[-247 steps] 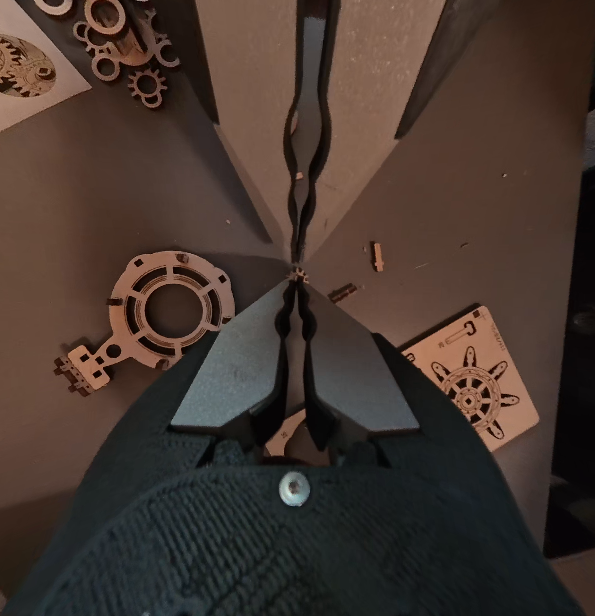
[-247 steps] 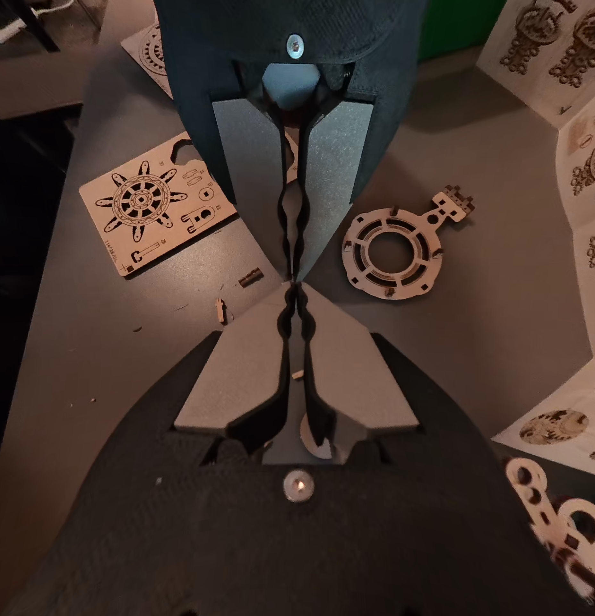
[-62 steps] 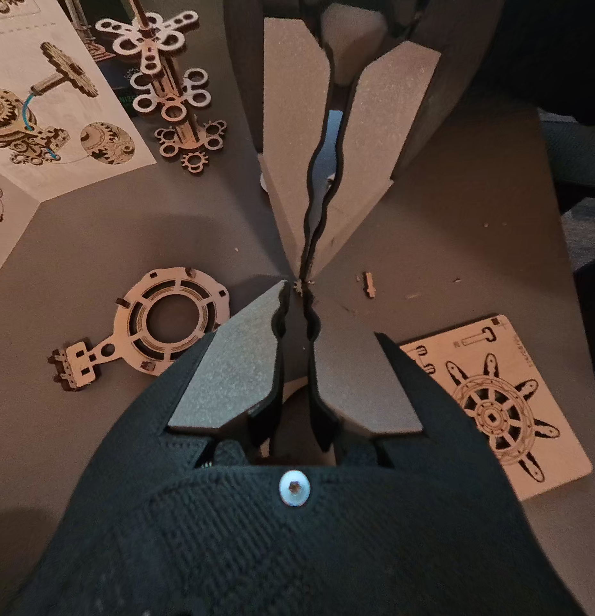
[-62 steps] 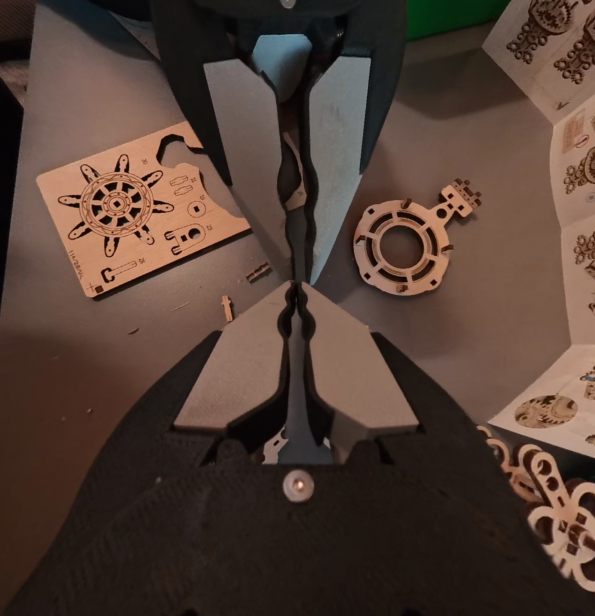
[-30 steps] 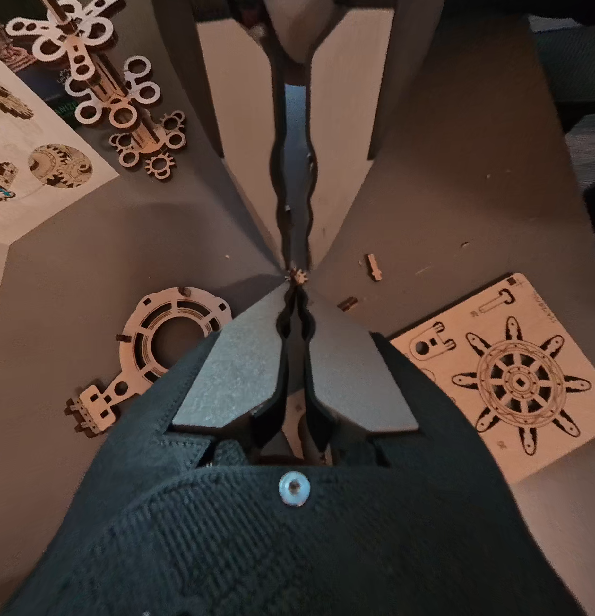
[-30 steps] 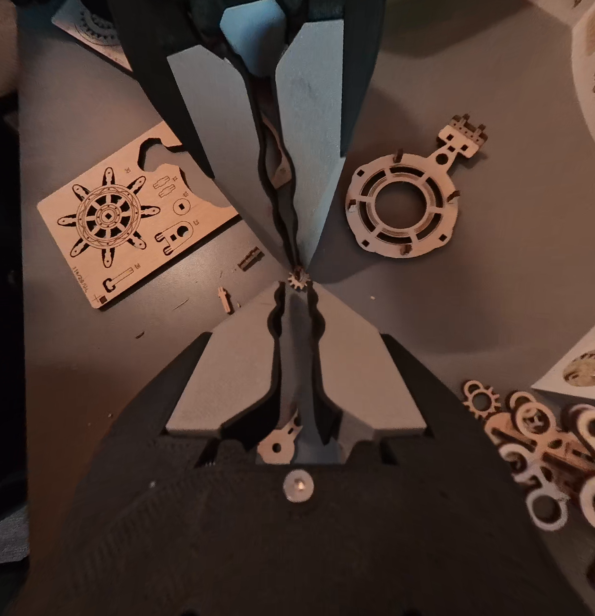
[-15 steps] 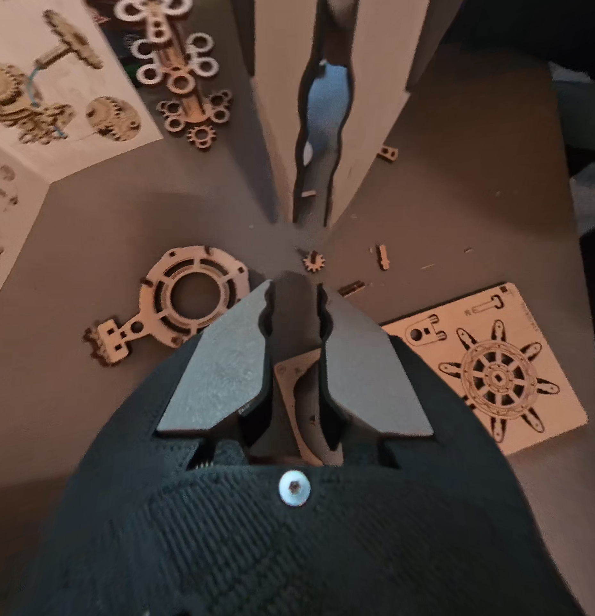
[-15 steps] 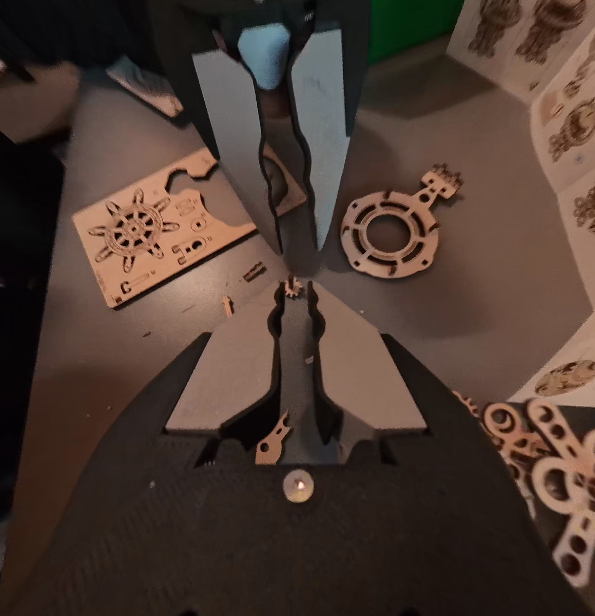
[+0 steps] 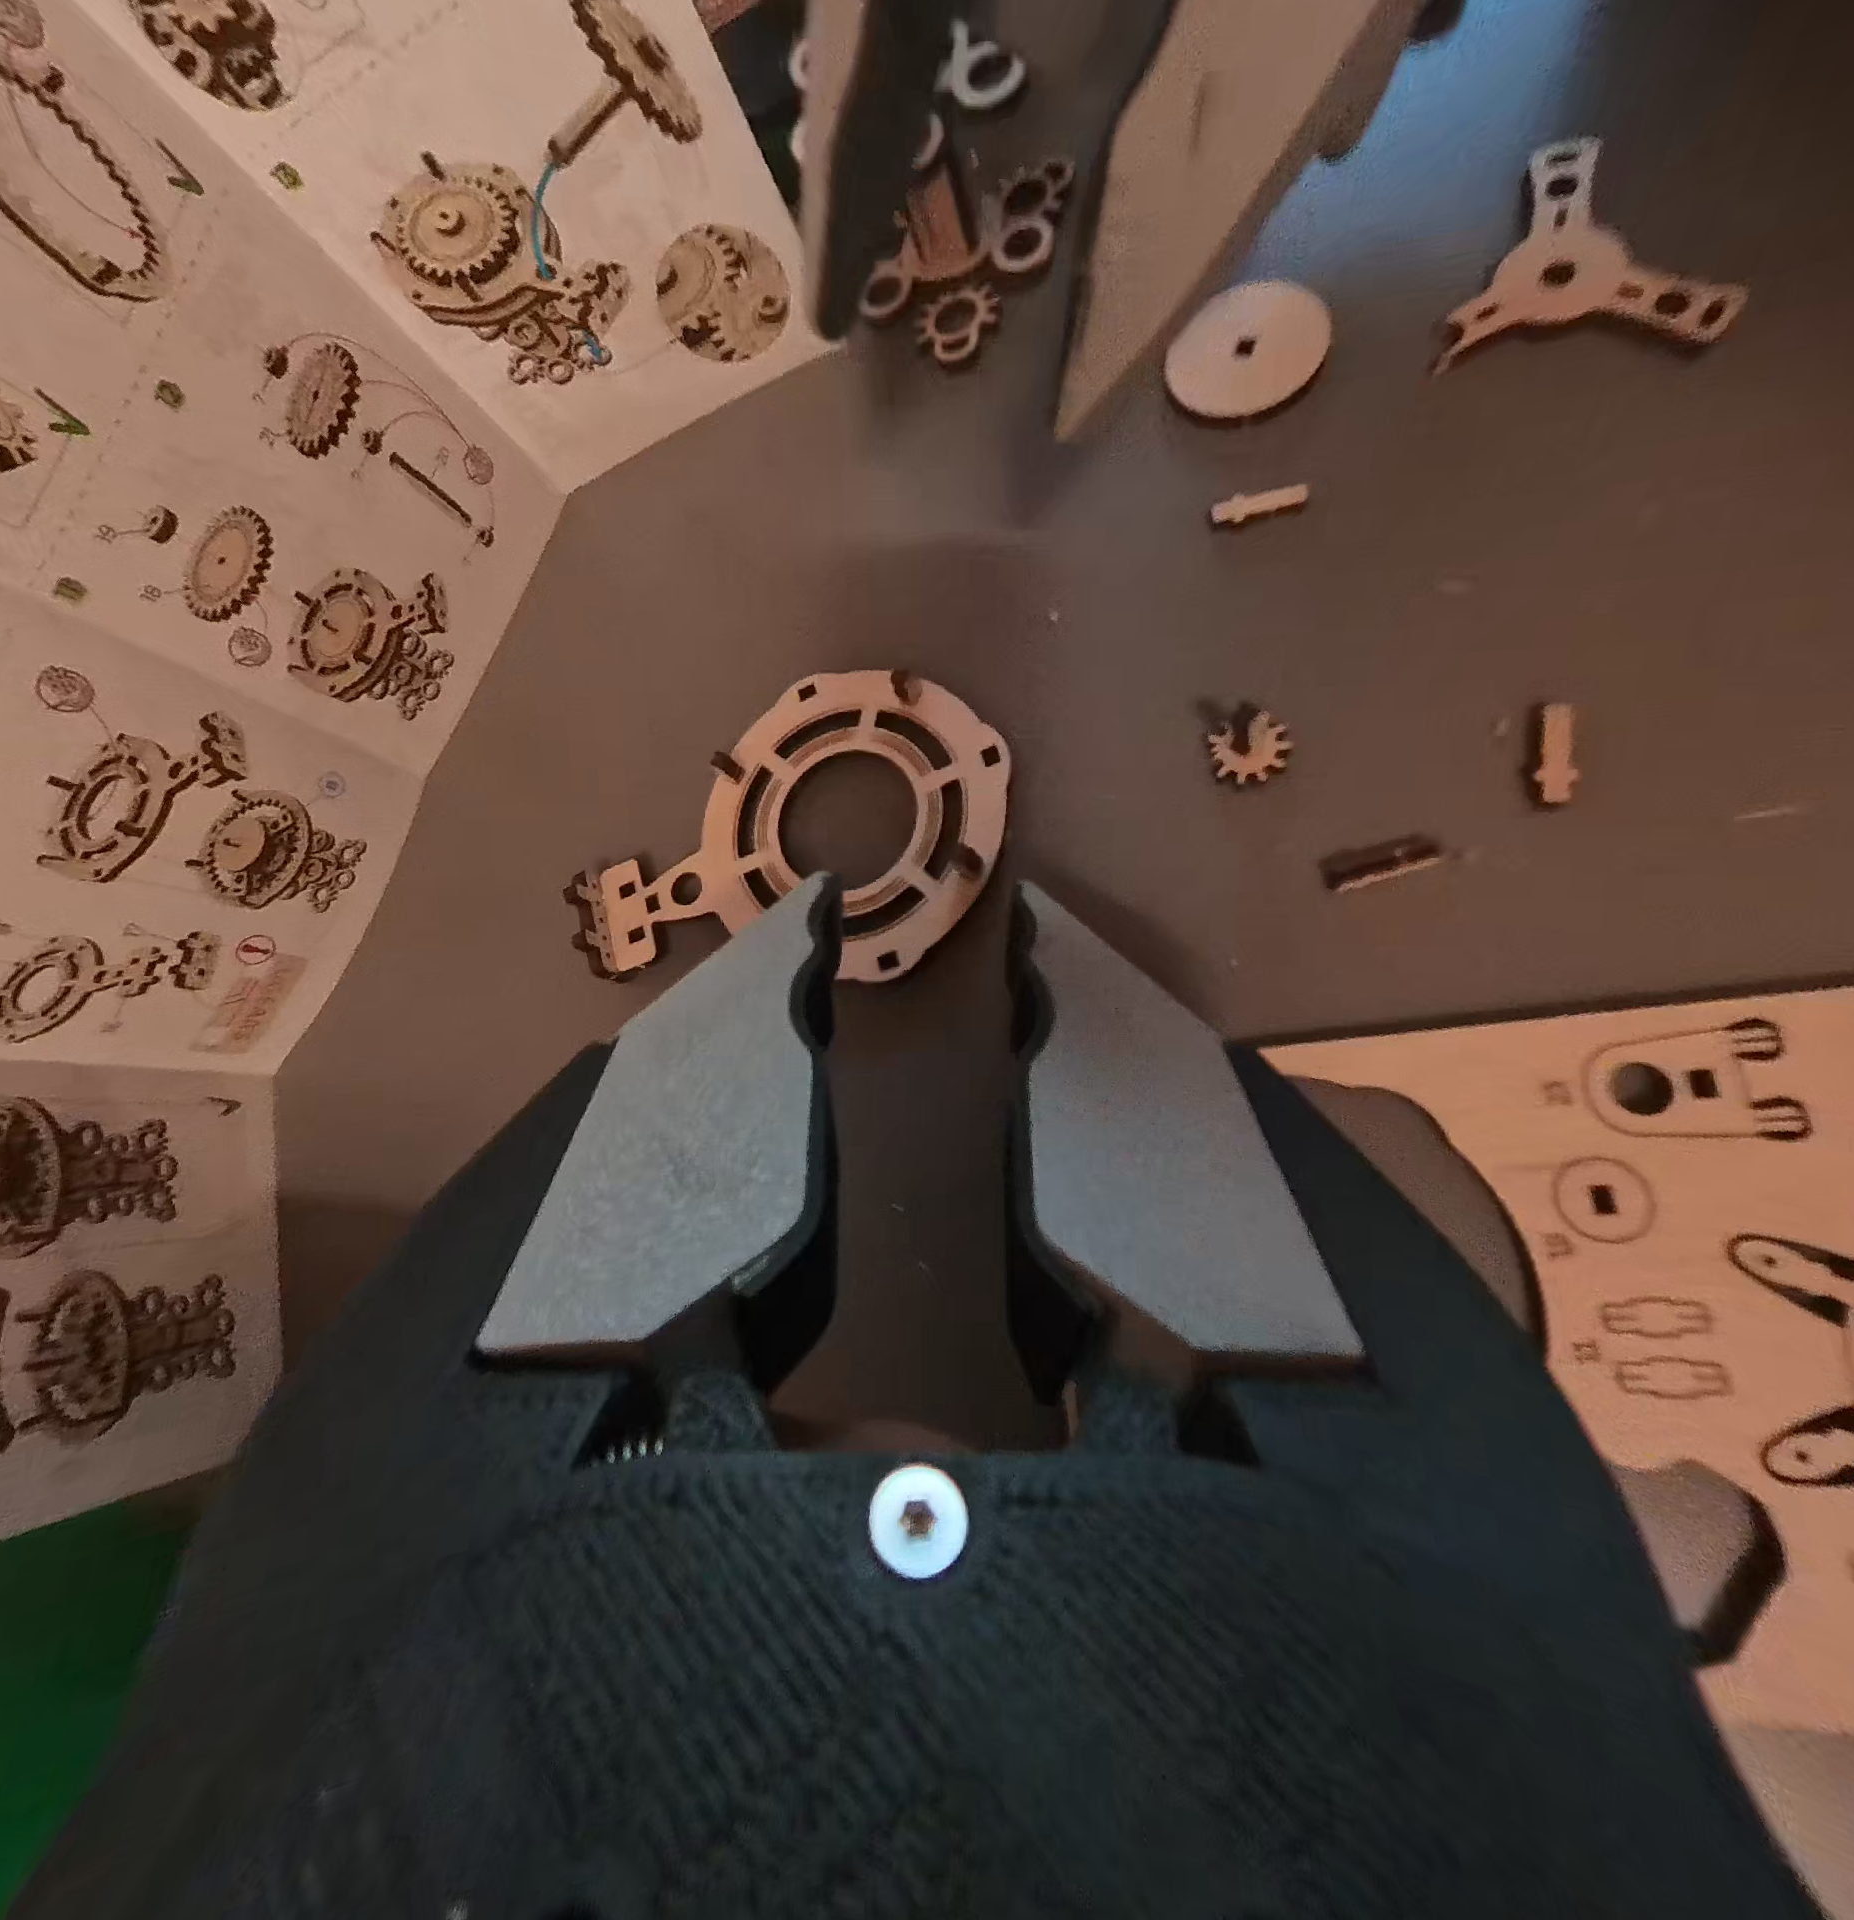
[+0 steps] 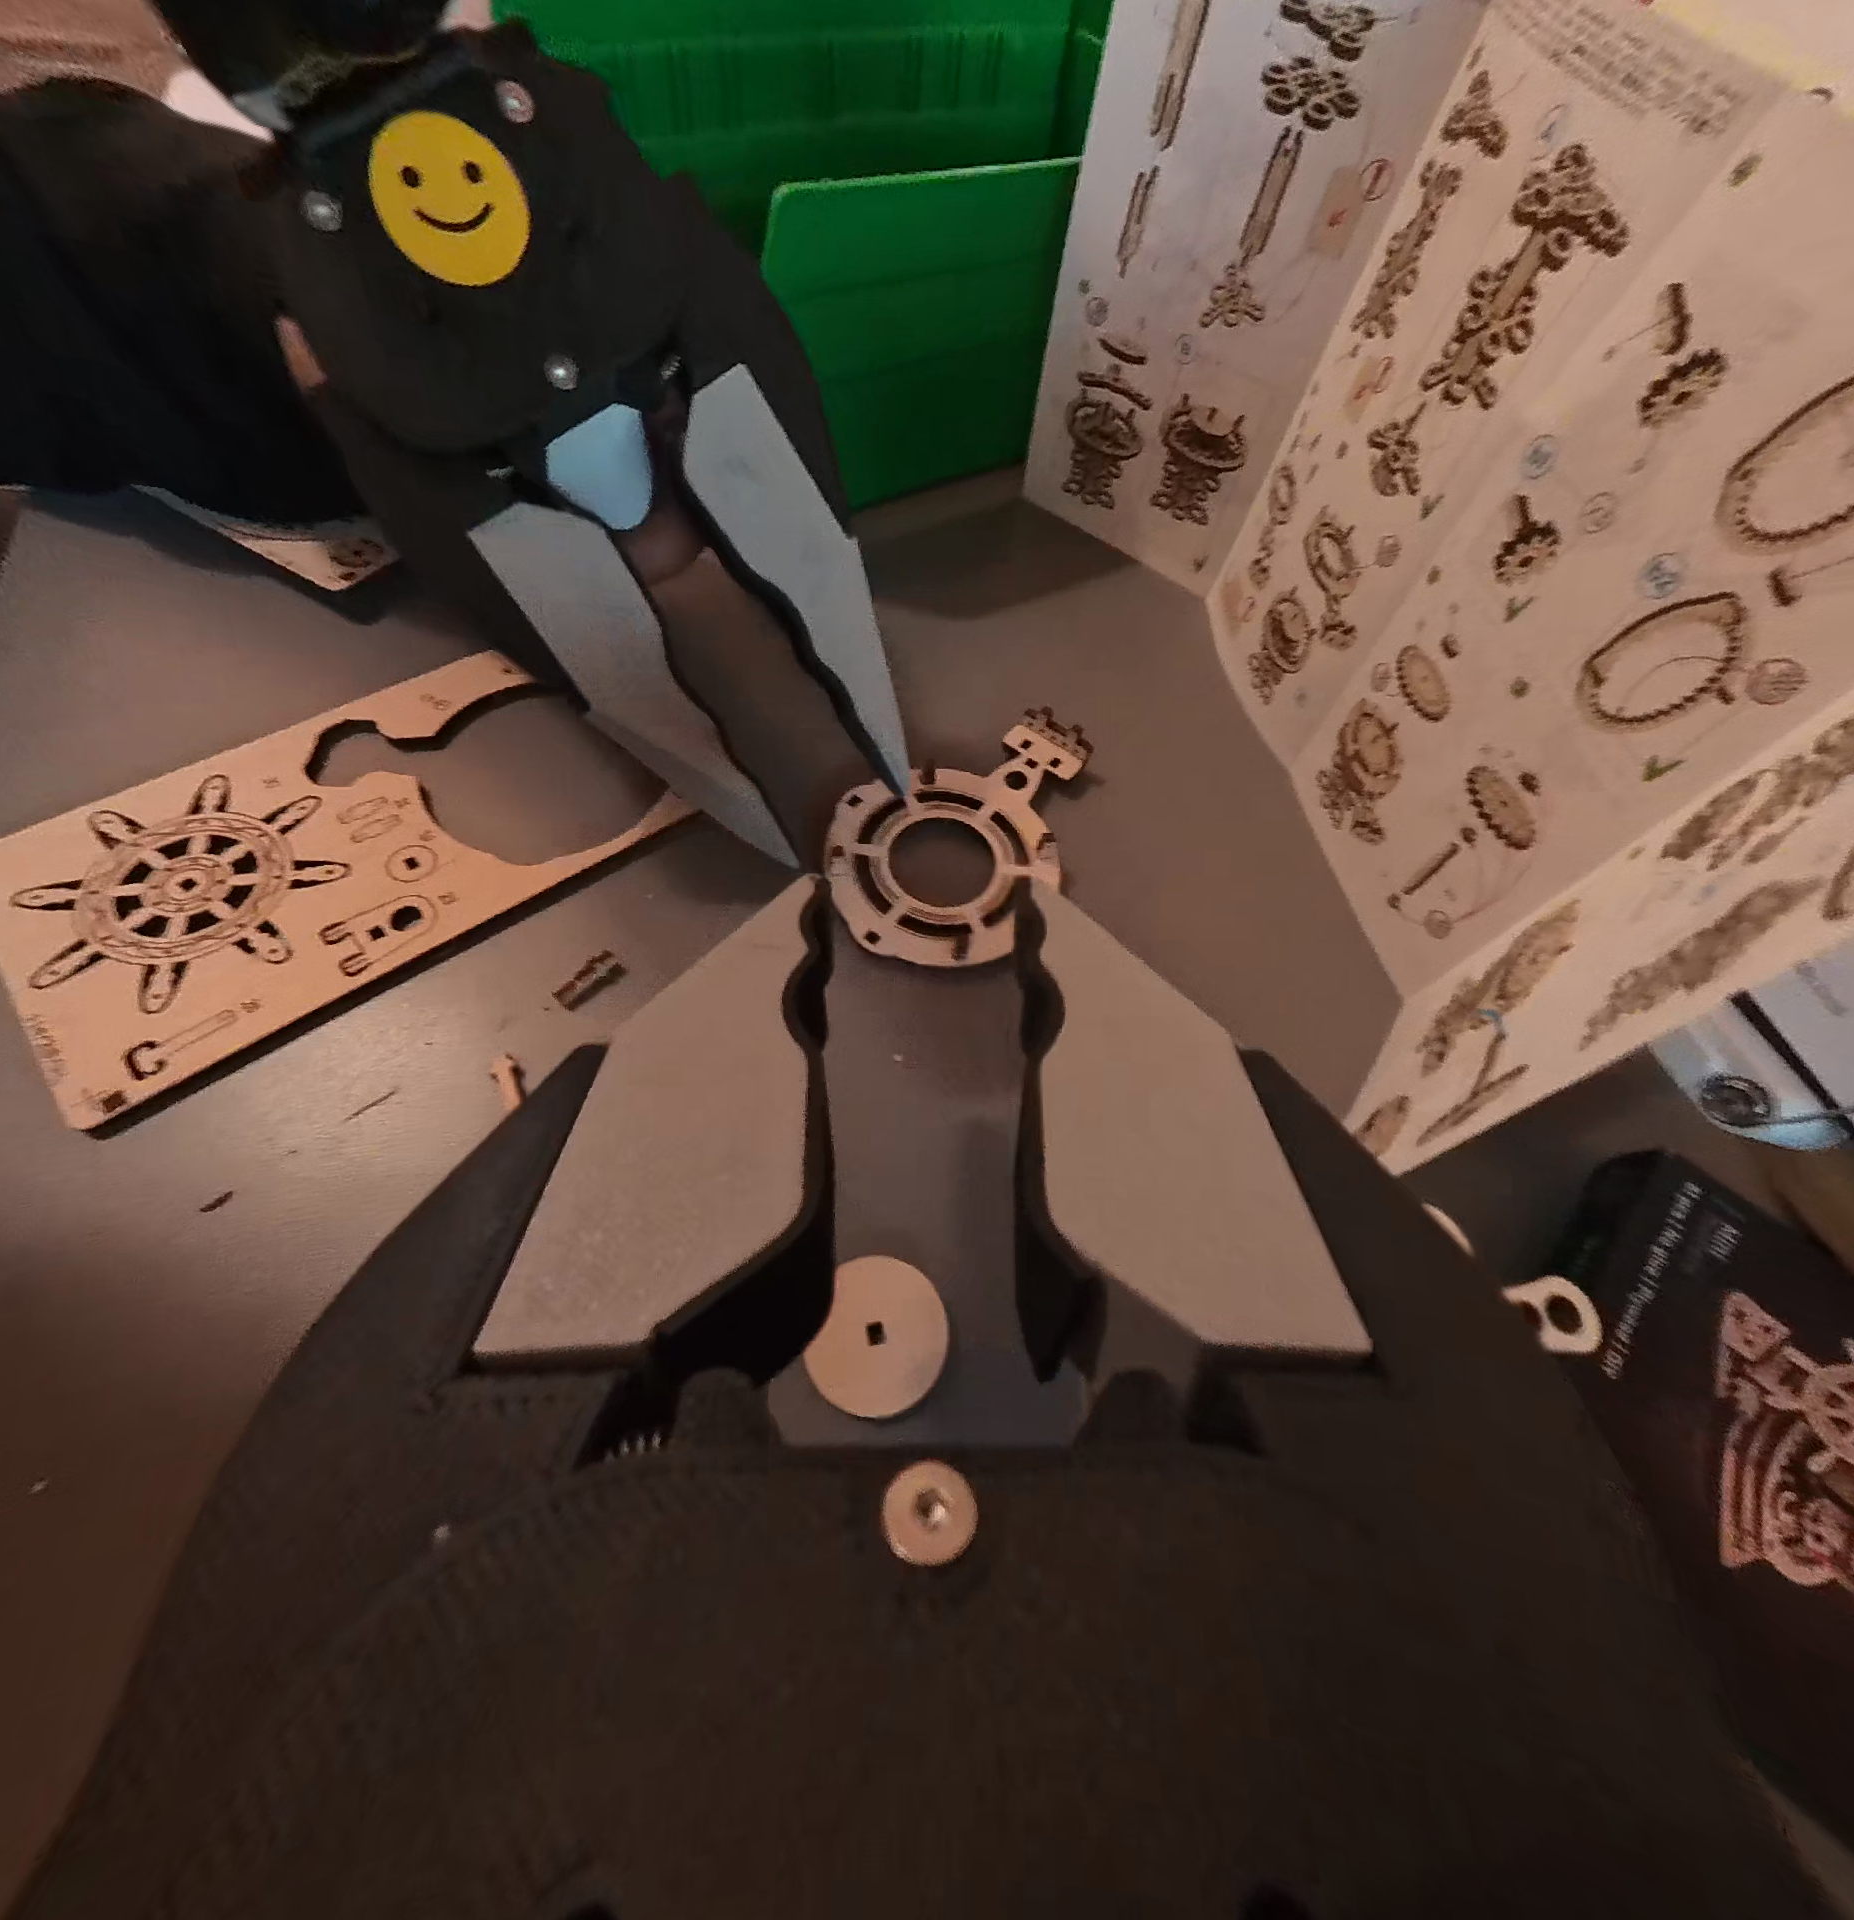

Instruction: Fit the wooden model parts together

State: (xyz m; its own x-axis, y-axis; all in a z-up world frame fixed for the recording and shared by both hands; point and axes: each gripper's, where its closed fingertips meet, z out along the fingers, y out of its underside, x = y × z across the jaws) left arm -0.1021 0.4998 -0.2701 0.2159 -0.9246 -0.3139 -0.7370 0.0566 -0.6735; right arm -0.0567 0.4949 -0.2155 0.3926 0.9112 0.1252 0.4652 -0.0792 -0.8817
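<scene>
A wooden ring part with a short handle (image 9: 861, 821) (image 10: 938, 873) lies flat on the grey table. My left gripper (image 9: 921, 904) is open and empty, its tips at the ring's near edge; it also shows in the right wrist view (image 10: 850, 826), one tip on the ring's rim. My right gripper (image 10: 918, 904) is open and empty, its tips either side of the ring's near edge; it shows blurred at the top of the left wrist view (image 9: 949, 379). A small wooden gear (image 9: 1247, 743) lies loose to the right of the ring. A wooden disc (image 9: 1247, 350) (image 10: 876, 1335) lies flat under my right gripper.
A cut sheet with a wheel pattern (image 10: 279, 883) (image 9: 1629, 1195) lies beside the ring. Small pins (image 9: 1551, 767) (image 9: 1258, 506) (image 10: 587, 982), a three-armed part (image 9: 1567, 286) and a looped assembly (image 9: 954, 239) lie about. A folded instruction sheet (image 10: 1525, 520), green box (image 10: 902, 260) and black box (image 10: 1733, 1403) border the table. Across from one pair of fingers to the other is roughly 8 cm. My left tips are roughly 5 cm from the small wooden gear (image 9: 1247, 743).
Both grippers were shut tip to tip on the small gear; both have opened and the gear lies on the table. Both have moved over to the ring part.
</scene>
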